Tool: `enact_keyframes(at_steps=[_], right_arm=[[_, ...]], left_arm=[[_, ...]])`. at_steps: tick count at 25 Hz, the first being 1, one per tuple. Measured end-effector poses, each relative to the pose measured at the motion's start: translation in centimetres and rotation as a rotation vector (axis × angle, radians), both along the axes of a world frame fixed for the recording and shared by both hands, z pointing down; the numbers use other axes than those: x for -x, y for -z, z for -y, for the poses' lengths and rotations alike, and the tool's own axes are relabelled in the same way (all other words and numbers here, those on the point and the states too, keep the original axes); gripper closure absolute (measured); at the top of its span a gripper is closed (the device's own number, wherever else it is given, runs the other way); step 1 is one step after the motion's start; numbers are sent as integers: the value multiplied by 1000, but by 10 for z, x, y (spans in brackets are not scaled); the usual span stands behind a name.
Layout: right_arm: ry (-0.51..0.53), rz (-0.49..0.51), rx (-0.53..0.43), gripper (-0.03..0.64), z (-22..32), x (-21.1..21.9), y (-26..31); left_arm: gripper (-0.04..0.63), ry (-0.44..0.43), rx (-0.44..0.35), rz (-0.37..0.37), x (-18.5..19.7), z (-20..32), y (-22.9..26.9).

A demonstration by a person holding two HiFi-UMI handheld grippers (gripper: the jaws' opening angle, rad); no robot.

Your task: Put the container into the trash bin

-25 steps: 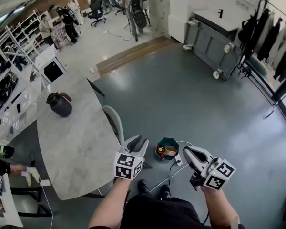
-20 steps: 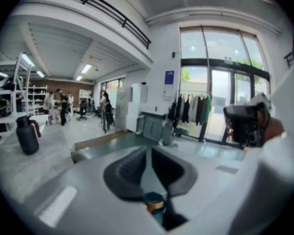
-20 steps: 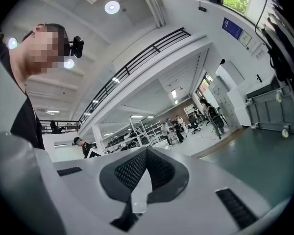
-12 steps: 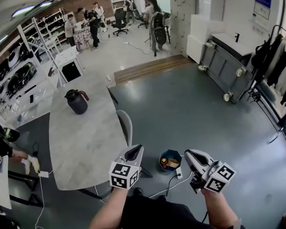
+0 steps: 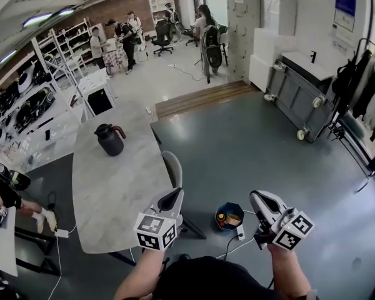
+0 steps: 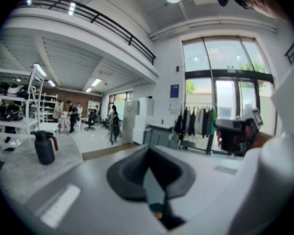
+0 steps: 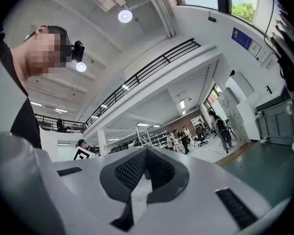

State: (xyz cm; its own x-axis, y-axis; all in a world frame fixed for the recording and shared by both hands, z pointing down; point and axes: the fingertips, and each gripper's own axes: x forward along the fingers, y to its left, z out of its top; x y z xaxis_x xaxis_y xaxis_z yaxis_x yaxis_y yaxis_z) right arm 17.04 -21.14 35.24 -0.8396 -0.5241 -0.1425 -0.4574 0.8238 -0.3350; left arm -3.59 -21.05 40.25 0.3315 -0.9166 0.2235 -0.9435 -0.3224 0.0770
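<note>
My left fingers (image 6: 130, 175) are pressed flat together with nothing between them. My right fingers (image 7: 130, 173) are pressed together too, and empty. The container (image 5: 230, 219) lies inside the bin (image 5: 230, 205), by its right wall, beside a red-and-yellow thing (image 5: 221, 217). From above it shows as a tan round shape, and I cannot tell which way its long axis runs. The bin stands on the floor (image 5: 237, 149), off the desk's (image 5: 112, 186) near corner.

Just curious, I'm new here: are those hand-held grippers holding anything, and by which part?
Nothing is held: the left hand-held gripper and the right hand-held gripper are both shut and empty.
</note>
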Motion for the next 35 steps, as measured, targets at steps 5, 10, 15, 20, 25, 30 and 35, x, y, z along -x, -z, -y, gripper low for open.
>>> enact_keyframes(at_steps=[5,10,15,20,25,30,35], right_arm=[[-6,-33,-12,624,3,21,-4],[-26,-50,-30,624,6,40,-2],[-25,-68,-51,624,7,46,3],[-29,-78,-51,624,7,50,4],[-24,-76,-40,624,6,58,3],[-18,-74,-33,624,7,61,0],[-14,-72,-37,624,6,65,0]], left_arm=[[586,17,-14,7,22,12,13],[586,17,-40,15,41,22,27],[586,43,-61,1,48,24,34],[586,57,-56,-12,51,21,31],[586,57,-45,-13,58,18,27],[586,64,-34,-19,64,19,23],[586,64,-40,-18,67,18,24]])
